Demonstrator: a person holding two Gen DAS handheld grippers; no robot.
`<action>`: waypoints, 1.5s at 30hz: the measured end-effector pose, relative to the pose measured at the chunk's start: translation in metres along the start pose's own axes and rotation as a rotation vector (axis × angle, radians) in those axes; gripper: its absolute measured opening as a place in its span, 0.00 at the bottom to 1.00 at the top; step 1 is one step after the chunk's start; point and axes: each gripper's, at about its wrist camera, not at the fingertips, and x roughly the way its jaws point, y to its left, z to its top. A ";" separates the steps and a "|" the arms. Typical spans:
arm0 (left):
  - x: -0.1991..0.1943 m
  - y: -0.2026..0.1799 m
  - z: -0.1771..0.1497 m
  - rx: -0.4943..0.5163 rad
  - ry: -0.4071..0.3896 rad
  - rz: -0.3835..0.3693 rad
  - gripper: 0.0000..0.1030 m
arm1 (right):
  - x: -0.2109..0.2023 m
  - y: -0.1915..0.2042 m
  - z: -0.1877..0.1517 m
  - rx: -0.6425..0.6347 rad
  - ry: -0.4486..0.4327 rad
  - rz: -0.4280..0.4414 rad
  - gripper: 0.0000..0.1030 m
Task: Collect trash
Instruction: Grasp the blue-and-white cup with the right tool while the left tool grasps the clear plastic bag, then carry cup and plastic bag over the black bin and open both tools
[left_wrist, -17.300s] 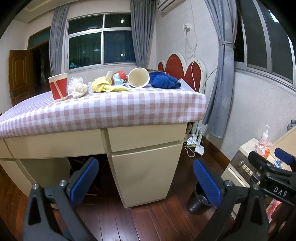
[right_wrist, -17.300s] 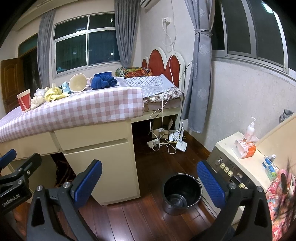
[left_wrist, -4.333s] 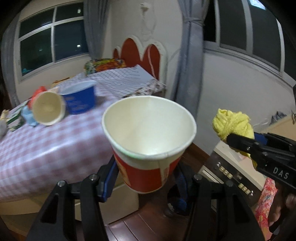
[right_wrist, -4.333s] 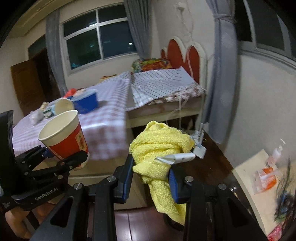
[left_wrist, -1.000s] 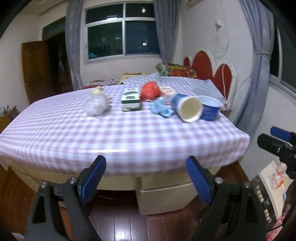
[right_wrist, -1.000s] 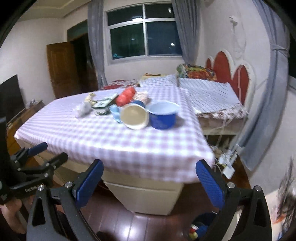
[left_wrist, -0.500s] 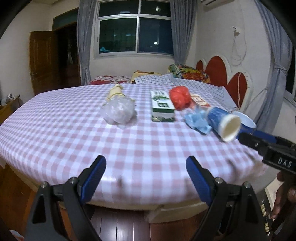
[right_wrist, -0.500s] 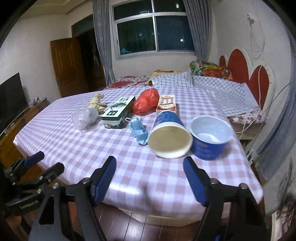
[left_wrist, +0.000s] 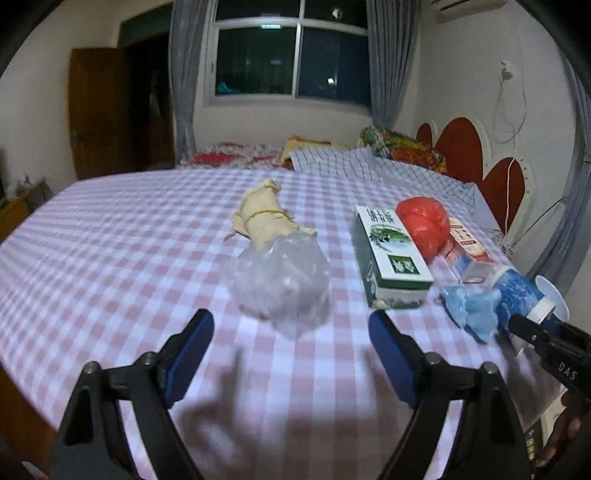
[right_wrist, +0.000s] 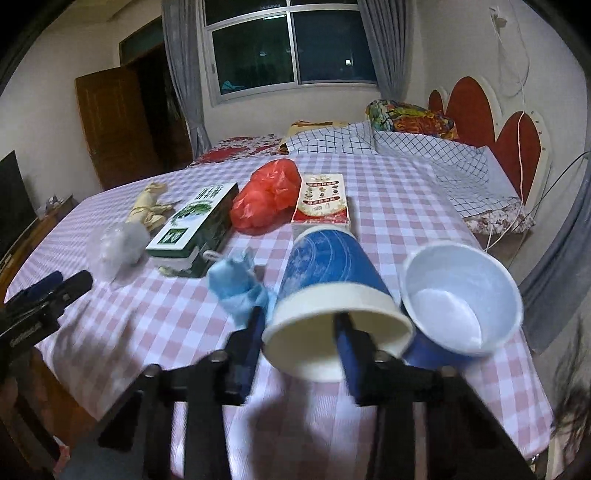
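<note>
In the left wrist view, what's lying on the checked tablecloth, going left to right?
Clear plastic bag with a tied cream cloth bundle behind it → green and white box → red plastic bag → crumpled blue wad → blue paper cup on its side.

Night-dark window with grey curtains straight ahead, wooden door off left, red heart-shaped headboard right, bed behind the checkered bench.
</note>
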 end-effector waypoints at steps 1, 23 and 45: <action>0.007 0.000 0.003 0.002 0.009 0.005 0.82 | 0.004 -0.001 0.003 0.001 0.000 -0.004 0.20; 0.023 -0.013 0.012 0.042 0.072 -0.028 0.25 | 0.009 0.005 0.014 -0.032 0.003 0.031 0.04; -0.099 -0.042 -0.049 0.114 0.007 -0.091 0.24 | -0.108 0.024 -0.042 -0.079 -0.039 0.078 0.04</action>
